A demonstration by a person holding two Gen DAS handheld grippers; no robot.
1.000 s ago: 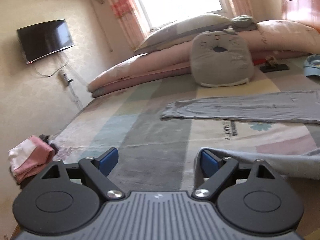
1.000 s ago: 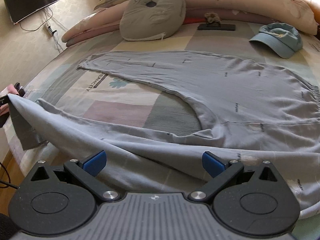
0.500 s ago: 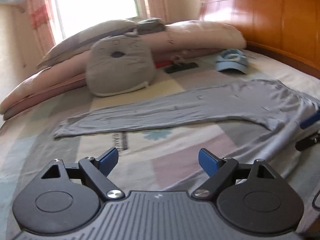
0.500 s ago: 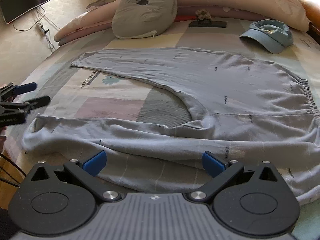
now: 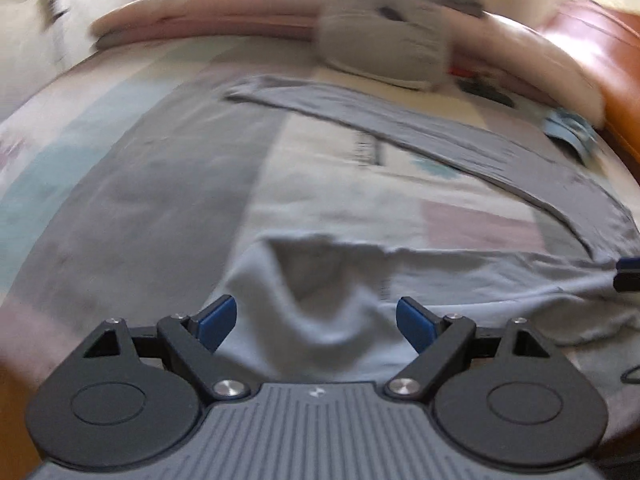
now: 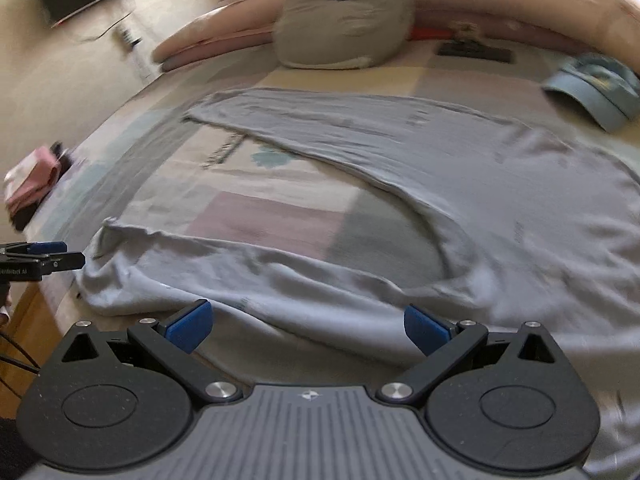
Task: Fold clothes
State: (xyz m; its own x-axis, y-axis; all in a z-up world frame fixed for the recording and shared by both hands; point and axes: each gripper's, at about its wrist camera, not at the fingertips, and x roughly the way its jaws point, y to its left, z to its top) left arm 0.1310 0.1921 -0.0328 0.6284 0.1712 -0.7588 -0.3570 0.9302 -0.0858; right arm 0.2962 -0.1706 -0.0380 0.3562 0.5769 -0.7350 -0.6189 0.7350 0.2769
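Grey trousers (image 6: 500, 184) lie spread on the bed, waistband to the right. The far leg (image 6: 320, 120) is flat. The near leg (image 6: 240, 272) runs rumpled along the bed's front edge, with its cuff (image 5: 320, 272) at the left end. My left gripper (image 5: 316, 320) hovers open just over that cuff, pads apart and gripping nothing. It also shows at the left edge of the right wrist view, left gripper (image 6: 44, 256). My right gripper (image 6: 306, 324) stands open above the middle of the near leg, holding nothing. The left wrist view is blurred.
A grey cushion (image 6: 344, 20) and pink rolled bedding (image 6: 520, 12) line the far side. A blue cap (image 6: 596, 88) lies at the right, a dark flat object (image 6: 474, 50) behind it. Folded pink cloth (image 6: 32, 180) sits off the bed's left edge. A wooden headboard (image 5: 600, 52) stands at the right.
The near leg, lifted and stretched at its cuff a second ago, now lies slack on the bed. My left gripper has swung round and dipped over the cuff. The right gripper shifted slightly.
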